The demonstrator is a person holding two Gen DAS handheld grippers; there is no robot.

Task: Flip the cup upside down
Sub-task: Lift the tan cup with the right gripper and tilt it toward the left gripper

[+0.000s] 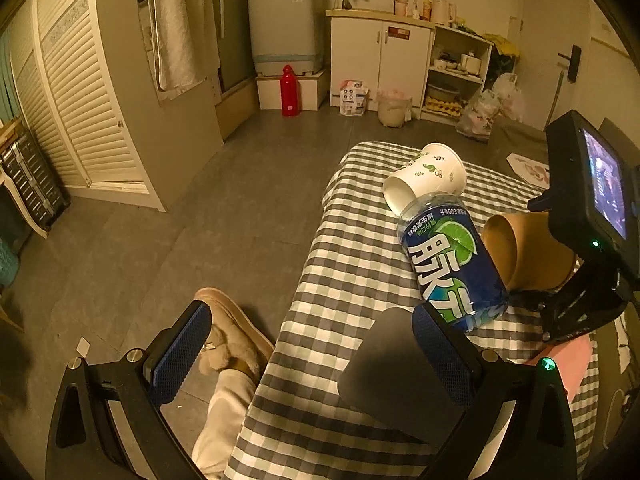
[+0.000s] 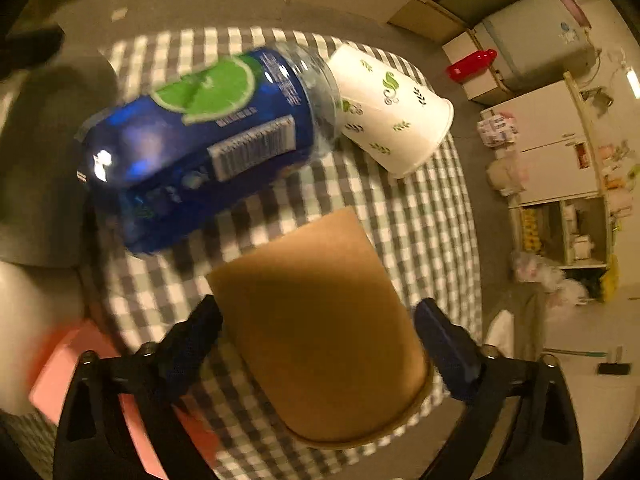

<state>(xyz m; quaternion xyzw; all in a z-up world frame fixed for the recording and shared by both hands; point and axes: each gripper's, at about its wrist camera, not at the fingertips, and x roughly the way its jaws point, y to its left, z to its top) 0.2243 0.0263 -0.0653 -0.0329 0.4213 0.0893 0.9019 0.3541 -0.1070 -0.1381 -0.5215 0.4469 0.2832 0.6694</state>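
Note:
A brown paper cup [image 2: 320, 320] sits between the fingers of my right gripper [image 2: 320, 340], which is shut on it; its base points away from the camera. In the left wrist view the same cup [image 1: 524, 248] is tilted on its side, its open mouth facing left, held above the checked tablecloth [image 1: 340, 264]. My left gripper [image 1: 316, 352] is open and empty at the table's left edge.
A blue bottle [image 1: 452, 268] stands beside the brown cup, and a white paper cup with leaf prints [image 1: 428, 178] lies on its side behind it. A pink object [image 2: 80, 360] lies near my right gripper. The floor, a shoe [image 1: 232, 328] and cabinets are to the left.

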